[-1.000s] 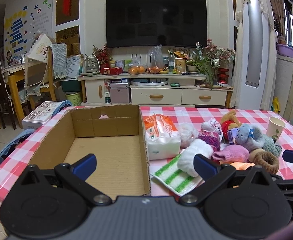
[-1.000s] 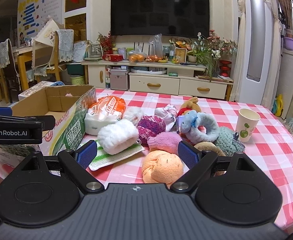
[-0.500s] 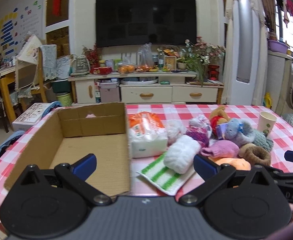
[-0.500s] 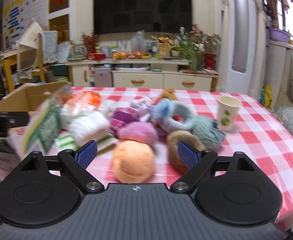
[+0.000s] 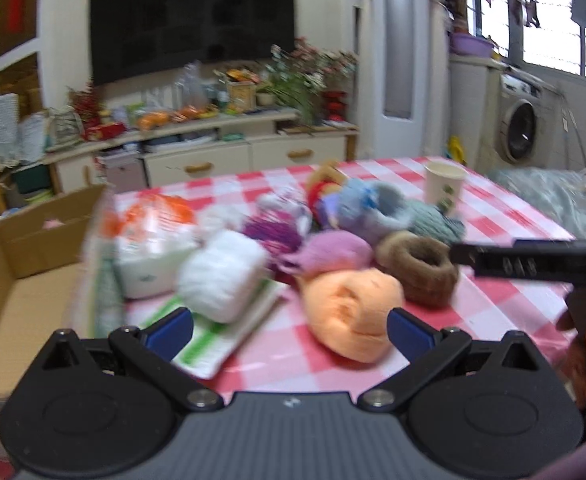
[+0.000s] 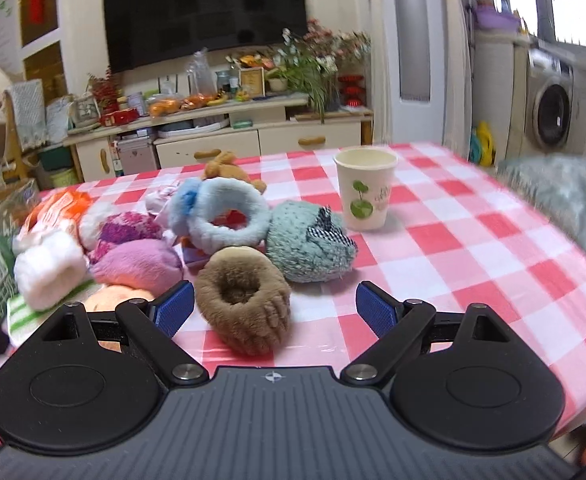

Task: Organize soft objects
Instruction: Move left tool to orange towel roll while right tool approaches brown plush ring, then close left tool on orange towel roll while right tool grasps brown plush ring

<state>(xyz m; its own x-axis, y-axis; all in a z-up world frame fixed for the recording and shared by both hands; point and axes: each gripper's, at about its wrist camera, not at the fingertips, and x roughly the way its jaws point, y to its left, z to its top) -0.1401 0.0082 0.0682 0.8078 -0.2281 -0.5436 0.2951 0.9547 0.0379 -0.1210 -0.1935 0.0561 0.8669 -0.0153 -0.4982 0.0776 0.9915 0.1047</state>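
A heap of soft items lies on the red-checked table. My left gripper (image 5: 289,330) is open, low over the near edge, with the orange plush (image 5: 353,312) just ahead of its right finger and a white fluffy roll (image 5: 221,276) ahead of its left. An open cardboard box (image 5: 17,280) stands to the left. My right gripper (image 6: 275,311) is open, and the brown plush slipper (image 6: 245,304) lies between its fingers, untouched. Behind it are a teal plush (image 6: 309,248), a light-blue ring plush (image 6: 229,216) and a pink plush (image 6: 137,264).
A paper cup (image 6: 365,188) stands behind the pile on the right. A tissue pack (image 5: 149,248) leans by the box, and a green-striped cloth (image 5: 209,340) lies under the white roll. The right gripper's body (image 5: 533,260) crosses the left wrist view. A TV cabinet stands beyond the table.
Both grippers have swung right: the box slid to the left edge of the left view, and the right view moved from the orange plush onto the brown slipper. Both stayed open.
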